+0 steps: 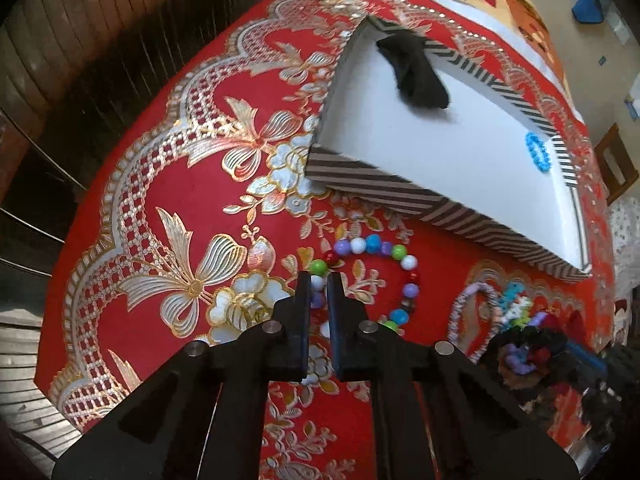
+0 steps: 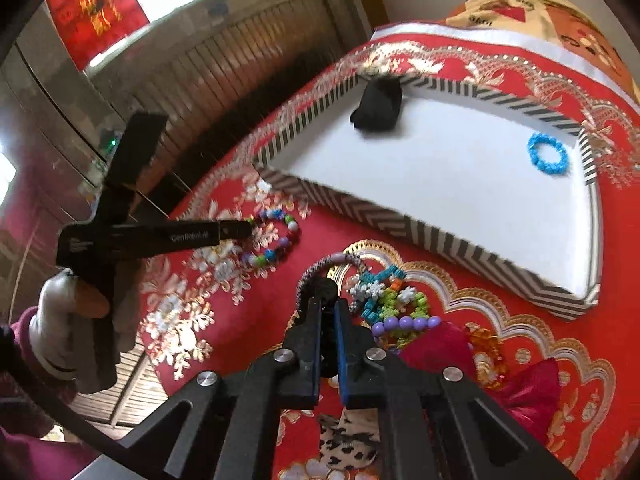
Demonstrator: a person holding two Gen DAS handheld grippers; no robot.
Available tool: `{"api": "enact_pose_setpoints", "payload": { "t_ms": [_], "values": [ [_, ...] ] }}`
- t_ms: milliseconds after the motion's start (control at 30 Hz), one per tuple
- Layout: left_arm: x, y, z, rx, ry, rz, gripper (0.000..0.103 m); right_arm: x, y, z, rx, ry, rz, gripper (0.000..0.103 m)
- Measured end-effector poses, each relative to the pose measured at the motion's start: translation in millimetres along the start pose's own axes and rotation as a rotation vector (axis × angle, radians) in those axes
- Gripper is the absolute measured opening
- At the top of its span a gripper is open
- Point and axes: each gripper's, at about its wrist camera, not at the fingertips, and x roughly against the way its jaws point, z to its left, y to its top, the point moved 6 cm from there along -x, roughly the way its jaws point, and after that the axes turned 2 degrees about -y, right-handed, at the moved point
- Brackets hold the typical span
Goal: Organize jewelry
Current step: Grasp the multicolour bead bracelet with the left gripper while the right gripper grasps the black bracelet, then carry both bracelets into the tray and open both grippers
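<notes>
Bracelet (image 1: 362,276) | nipped in left tongs (image 1: 319,280) | beside tray (image 1: 400,194)

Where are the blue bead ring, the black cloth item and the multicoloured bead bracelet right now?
blue bead ring (image 2: 547,158): right wrist view, on its beaded lower-left arc, inside the tray.
black cloth item (image 2: 378,106): right wrist view, middle of the fabric.
multicoloured bead bracelet (image 1: 373,243): left wrist view, on a blue bead of its far arc.
</notes>
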Motion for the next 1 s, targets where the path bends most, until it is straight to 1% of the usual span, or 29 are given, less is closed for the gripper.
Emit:
{"api": "enact_pose_setpoints", "payload": {
  "t_ms": [133, 300, 400, 467, 500, 533, 567, 700, 733, 767, 800, 833, 867, 1000],
  "values": [
    [19.5, 3.6, -10.9, -0.034, -0.019, -0.030, 0.006, 22.3, 5.8, -0.8, -0.020, 0.001, -0.047, 0.005],
    [39.6, 12.5, -22.0, -0.073, -0.013, -0.074, 0.006, 44.5, 12.3, -10.1, -0.041, -0.013, -0.097, 0.005],
    [37.0, 13.0, -22.4, -0.083, -0.010, -0.055, 0.007, 52.7, 14.8, -15.6, -0.059, -0.014, -0.118, 0.005],
    [26.5, 9.3, -17.1, -0.058, -0.012, -0.025, 0.018, 56.3, 14.2, -16.8, -0.063, -0.014, -0.127, 0.005],
    [20.4, 7.2, -14.8, -0.049, -0.007, -0.009, 0.034, 56.1, 14.0, -17.4, -0.065, -0.012, -0.127, 0.005],
    [13.9, 4.9, -12.5, -0.043, 0.000, -0.003, 0.043, 56.0, 13.2, -17.4, -0.067, -0.011, -0.125, 0.005],
    [8.8, 2.6, -10.9, -0.040, 0.012, 0.000, 0.044, 56.0, 12.7, -17.9, -0.069, -0.010, -0.123, 0.005],
    [-13.5, -1.3, -2.4, -0.037, 0.068, 0.030, 0.044, 54.6, 8.1, -21.0, -0.076, -0.011, -0.107, 0.005],
    [-12.3, 0.6, -3.4, -0.050, 0.078, -0.004, 0.044, 54.5, 7.5, -22.1, -0.078, -0.010, -0.104, 0.005],
    [-14.9, 0.5, -4.8, -0.063, 0.084, 0.002, 0.043, 54.8, 7.1, -23.0, -0.080, -0.009, -0.103, 0.005],
    [-17.4, 0.2, -5.4, -0.072, 0.089, 0.009, 0.037, 55.3, 7.3, -24.0, -0.081, -0.009, -0.103, 0.005],
    [-18.1, 0.5, -6.6, -0.082, 0.089, 0.002, 0.012, 55.9, 7.5, -24.6, -0.082, -0.008, -0.103, 0.005],
    [-18.1, 1.9, -7.5, -0.091, 0.095, -0.002, 0.008, 56.5, 8.4, -24.8, -0.083, -0.007, -0.104, 0.005],
    [-16.3, 3.7, -8.1, -0.072, 0.047, 0.013, 0.008, 59.6, 13.7, -25.2, -0.085, -0.002, -0.119, 0.005]
  ]
}}
